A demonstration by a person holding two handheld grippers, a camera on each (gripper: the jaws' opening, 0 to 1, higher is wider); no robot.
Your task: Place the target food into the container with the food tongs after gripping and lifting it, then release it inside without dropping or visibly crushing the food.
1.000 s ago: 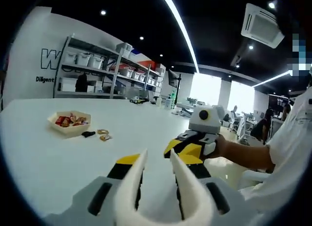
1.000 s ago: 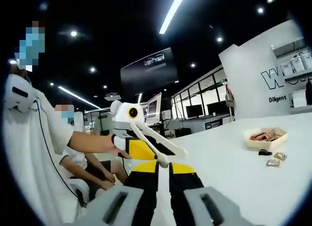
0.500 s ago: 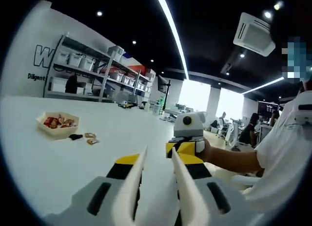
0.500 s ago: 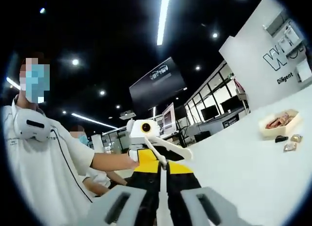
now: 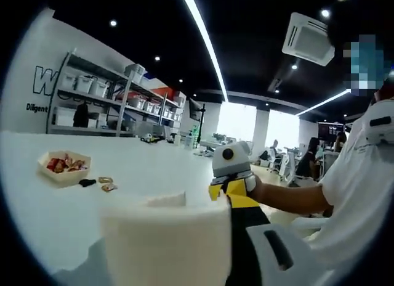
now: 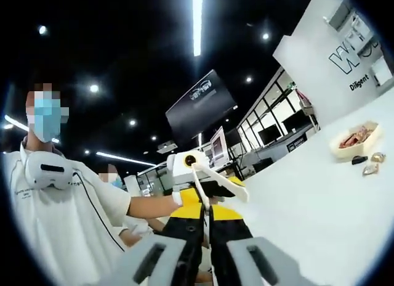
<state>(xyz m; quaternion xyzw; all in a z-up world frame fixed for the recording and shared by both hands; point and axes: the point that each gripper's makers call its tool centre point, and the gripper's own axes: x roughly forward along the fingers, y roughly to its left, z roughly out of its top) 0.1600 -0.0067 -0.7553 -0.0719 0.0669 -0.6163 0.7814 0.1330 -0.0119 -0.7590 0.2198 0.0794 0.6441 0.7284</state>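
Far across the white worktop point(image 5: 55, 212), toward its left side in the left gripper view, sits the container point(image 5: 61, 167), a shallow, pale, square-cornered tray holding red and gold wrapped pieces; just beside it on the near side lie two loose wrapped sweets point(image 5: 104, 183), shiny and crinkled, and a small black piece point(image 5: 86, 182); which of these is the target food cannot be told. Over the last second both cameras have tipped upward and swung, and the two tools have drawn closer together above the near edge, well apart from the food; the left tool's point(image 6: 225, 200) white, curved, tong-like prongs, crisp a moment ago, now show in its own view as a broad white blur; in the right gripper view they spread in a V with nothing between them. The right tool point(image 6: 206, 223), blocky yellow and black, has its jaws pressed nearly together on nothing. Judging from this, no approach has begun; gripping, lifting and releasing all remain; the smooth wrappers look likely to slip between hard plastic prongs.
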